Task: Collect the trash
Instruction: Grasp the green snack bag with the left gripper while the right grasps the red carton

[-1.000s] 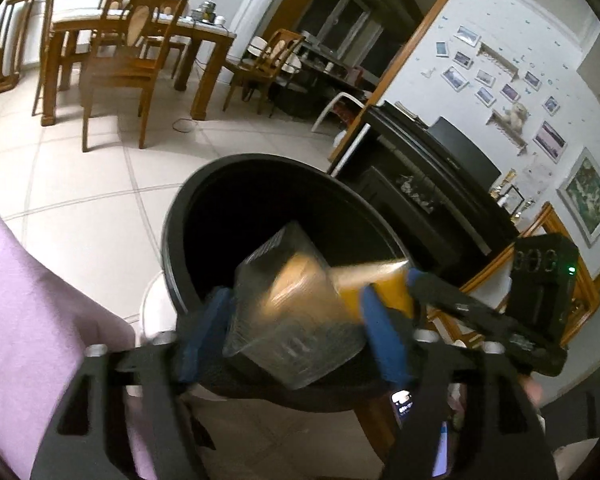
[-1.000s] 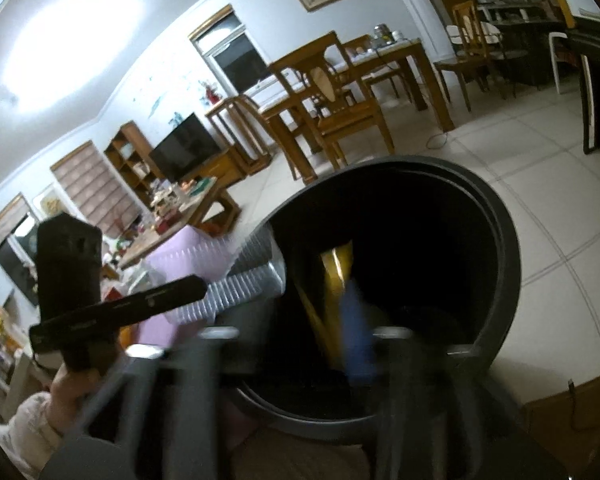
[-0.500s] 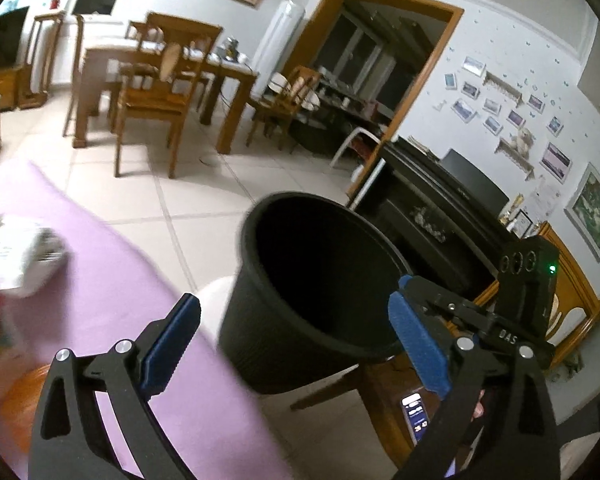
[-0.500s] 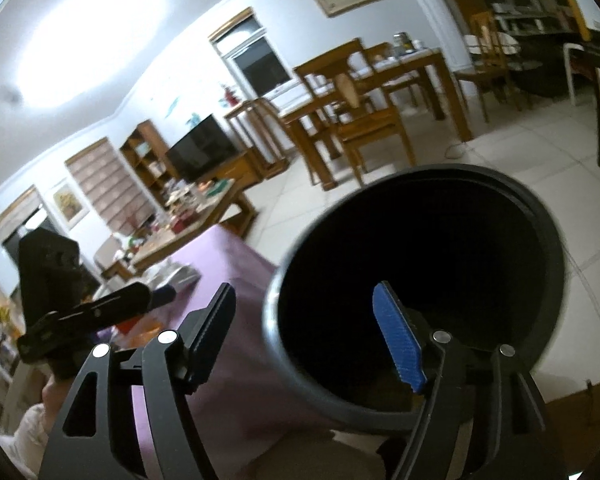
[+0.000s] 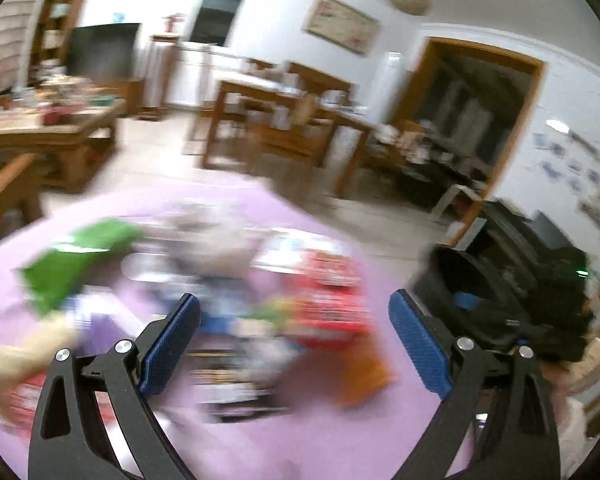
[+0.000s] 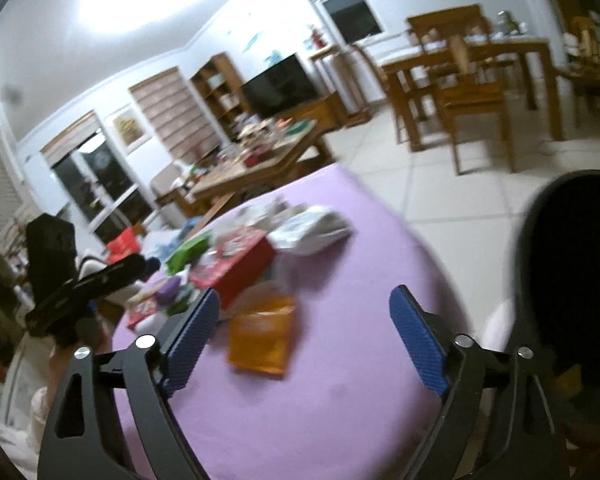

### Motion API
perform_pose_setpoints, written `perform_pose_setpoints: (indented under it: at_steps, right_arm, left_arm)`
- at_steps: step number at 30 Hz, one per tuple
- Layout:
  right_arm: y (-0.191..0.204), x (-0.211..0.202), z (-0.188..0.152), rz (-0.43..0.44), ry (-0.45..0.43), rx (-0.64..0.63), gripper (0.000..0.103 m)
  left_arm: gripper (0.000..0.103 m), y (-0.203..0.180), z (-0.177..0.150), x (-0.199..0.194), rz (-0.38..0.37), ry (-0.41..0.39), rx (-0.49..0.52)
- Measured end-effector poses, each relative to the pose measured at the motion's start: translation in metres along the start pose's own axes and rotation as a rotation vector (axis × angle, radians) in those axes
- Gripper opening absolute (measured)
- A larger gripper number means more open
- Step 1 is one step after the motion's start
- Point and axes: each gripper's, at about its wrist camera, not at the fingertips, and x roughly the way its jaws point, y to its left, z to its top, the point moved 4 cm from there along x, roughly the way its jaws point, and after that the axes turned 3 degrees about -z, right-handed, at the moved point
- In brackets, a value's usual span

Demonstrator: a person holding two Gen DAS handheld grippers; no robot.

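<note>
A pile of trash lies on the purple-covered table point(image 6: 340, 380): a red box point(image 6: 236, 266), an orange packet point(image 6: 262, 338), a white wrapper point(image 6: 312, 230) and a green bag point(image 5: 76, 264). The black bin point(image 6: 572, 280) stands off the table's right edge; it also shows, blurred, in the left wrist view point(image 5: 456, 276). My left gripper point(image 5: 294, 336) hangs open over the blurred pile with nothing between its pads. My right gripper point(image 6: 304, 334) has its jaws opening, empty, above the orange packet. The left gripper's body point(image 6: 72, 280) shows at the left of the right wrist view.
A low wooden coffee table point(image 6: 260, 160) crowded with items stands beyond the purple table. A dining table with chairs point(image 6: 472, 76) is farther back on tiled floor. A television point(image 6: 280, 88) and shelves line the wall. A dark cabinet point(image 5: 540, 240) stands by the bin.
Both grippers have swung left, away from the bin and back over the purple table. A clear container and a yellow wrapper that were between the jaws over the bin are gone; both jaws stand empty.
</note>
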Motion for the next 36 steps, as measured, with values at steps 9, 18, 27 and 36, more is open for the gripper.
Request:
perform_pose_setpoints:
  at_steps: [9, 18, 27, 36]
  right_arm:
    - [0.073, 0.099, 0.023, -0.013, 0.131, -0.012, 0.089]
    - [0.083, 0.150, 0.025, -0.118, 0.216, -0.068, 0.089]
    - [0.086, 0.155, 0.021, -0.137, 0.198, -0.155, 0.062]
    - [0.101, 0.113, 0.019, 0.017, 0.077, -0.158, 0.056]
  left_arm:
    - [0.094, 0.133, 0.024, 0.036, 0.246, 0.230, 0.089]
    - [0.092, 0.164, 0.014, 0.074, 0.232, 0.352, 0.179]
    - [0.055, 0.167, 0.014, 0.073, 0.207, 0.351, 0.139]
    - [0.052, 0.134, 0.026, 0.024, 0.114, 0.139, 0.080]
